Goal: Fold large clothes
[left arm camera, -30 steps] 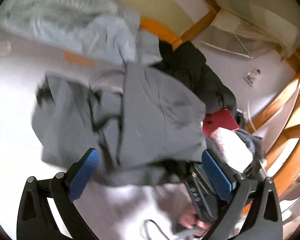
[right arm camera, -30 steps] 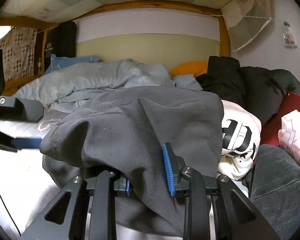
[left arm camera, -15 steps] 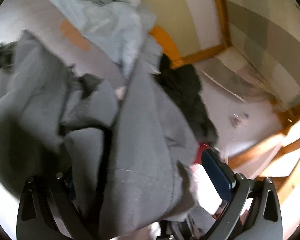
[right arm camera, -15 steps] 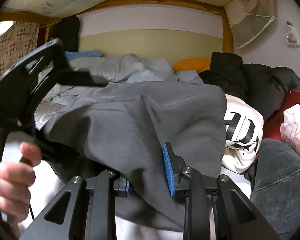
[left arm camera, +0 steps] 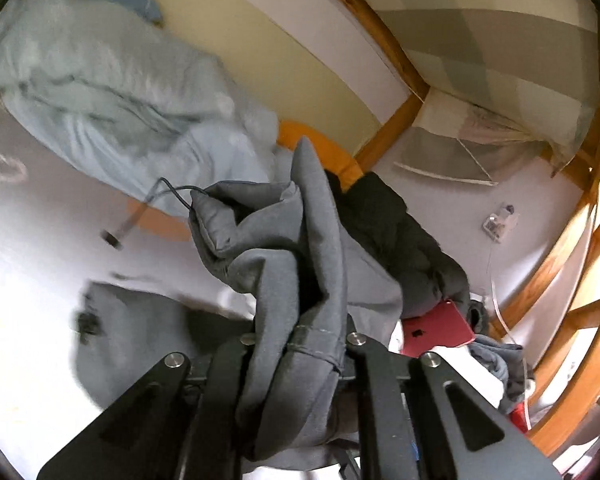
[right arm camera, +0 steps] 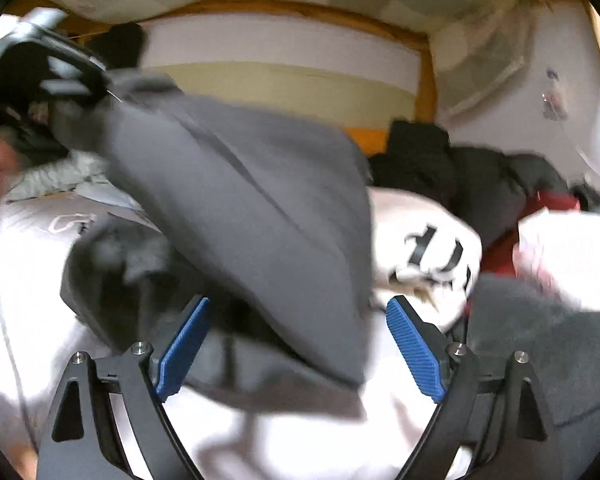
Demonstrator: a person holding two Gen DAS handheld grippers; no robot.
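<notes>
White bedsheet [left arm camera: 40, 264] under soft, rumpled grey garment [left arm camera: 300, 264] (matte, thickly bunched).

A large dark grey soft-fabric garment [left arm camera: 296, 264] is lifted at one bunched, hemmed edge, its folds rising in a crumpled peak. The rest drapes down in a slanted sheet [right arm camera: 260, 216] onto the white bed [left arm camera: 32, 280].

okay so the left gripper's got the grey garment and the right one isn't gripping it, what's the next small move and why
Probably move the right gripper, its jaws opening, toward a free edge of the grey garment and regrip. The left gripper is closing on a bunched fold, lifting it off the bed; the rest hangs crumpled, so a second hold would spread it.
</notes>
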